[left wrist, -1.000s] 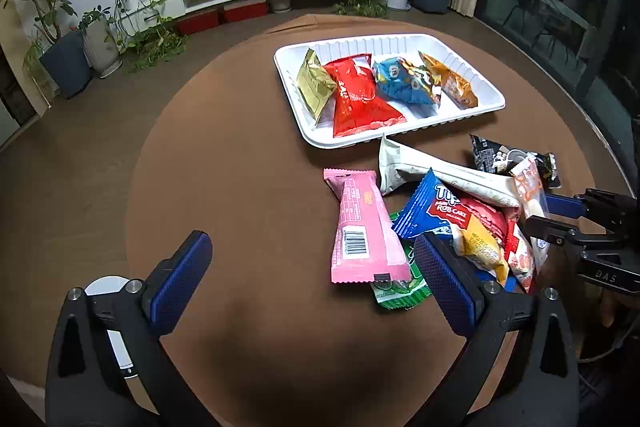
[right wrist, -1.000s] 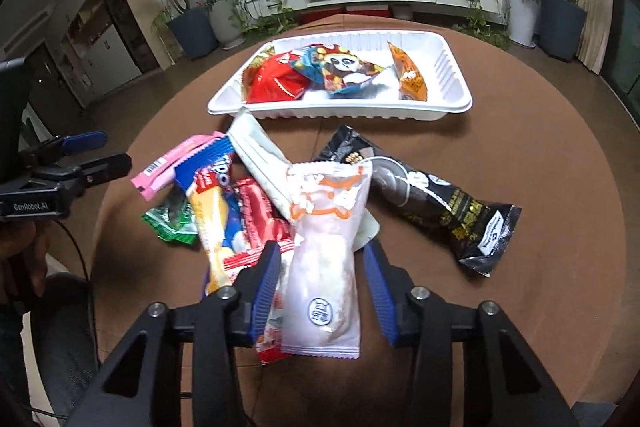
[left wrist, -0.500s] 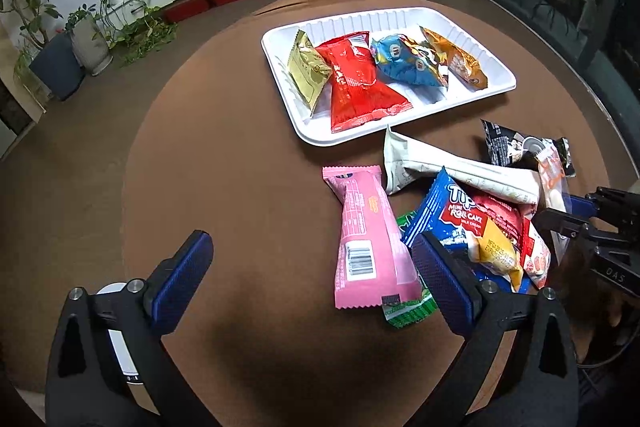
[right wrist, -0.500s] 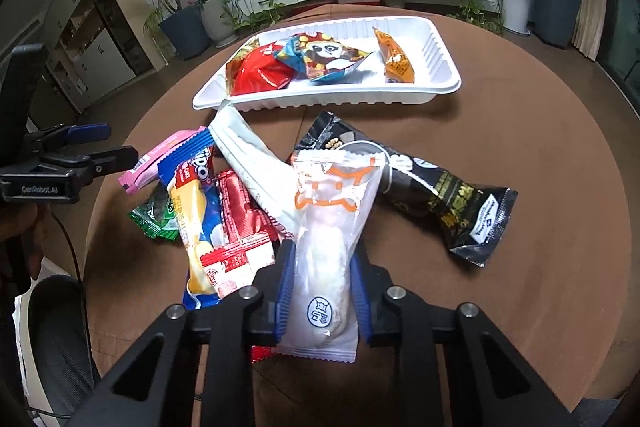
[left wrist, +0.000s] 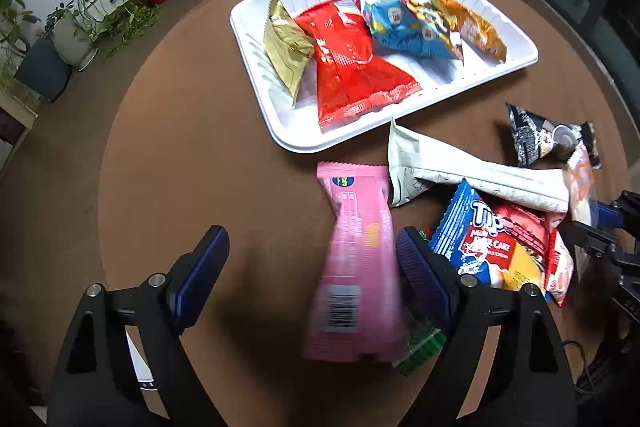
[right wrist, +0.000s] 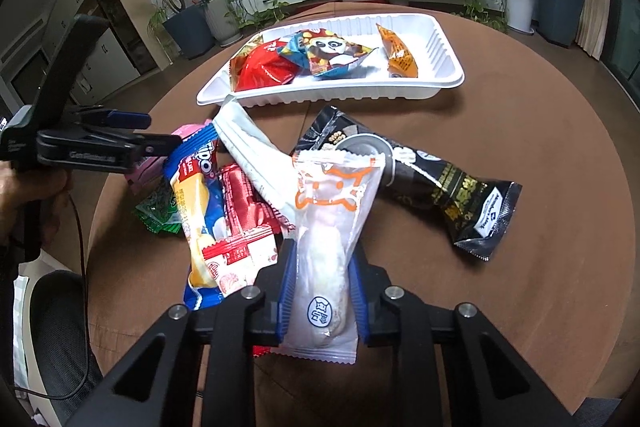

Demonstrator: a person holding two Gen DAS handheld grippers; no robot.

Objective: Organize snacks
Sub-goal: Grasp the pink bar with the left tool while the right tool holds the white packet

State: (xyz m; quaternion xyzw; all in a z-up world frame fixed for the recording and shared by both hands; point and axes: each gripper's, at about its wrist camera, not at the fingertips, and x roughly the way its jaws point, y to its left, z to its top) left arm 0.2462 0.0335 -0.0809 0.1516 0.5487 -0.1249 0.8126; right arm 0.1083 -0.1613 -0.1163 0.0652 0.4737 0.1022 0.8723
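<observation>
In the right wrist view, the right gripper (right wrist: 322, 291) has its fingers clamped on a clear packet with an orange cat outline (right wrist: 330, 227), low in the centre of the frame; the packet's upper end leans over the pile of snacks on the round brown surface (right wrist: 540, 155). Behind it lies a long black wrapper (right wrist: 424, 183), and to its left a white-grey pouch (right wrist: 256, 155), a red-and-white packet (right wrist: 240, 223) and a blue Tipo cake packet (right wrist: 196, 211) (partly stacked on one another). A green packet (right wrist: 158, 211) peeks out at the pile's left edge.

In the left wrist view, the left gripper (left wrist: 308, 267) has its fingers wide apart, low in the frame. A pink wrapper (left wrist: 356, 259) lies between them, close against the right-hand finger and blurred; whether it touches that finger I cannot tell.

The white tray (left wrist: 256, 67) sits in the upper centre of that frame, holding a gold packet (left wrist: 286, 47), a red bag (left wrist: 352, 59), a blue cartoon bag (left wrist: 412, 31) and an orange packet (left wrist: 468, 23).
</observation>
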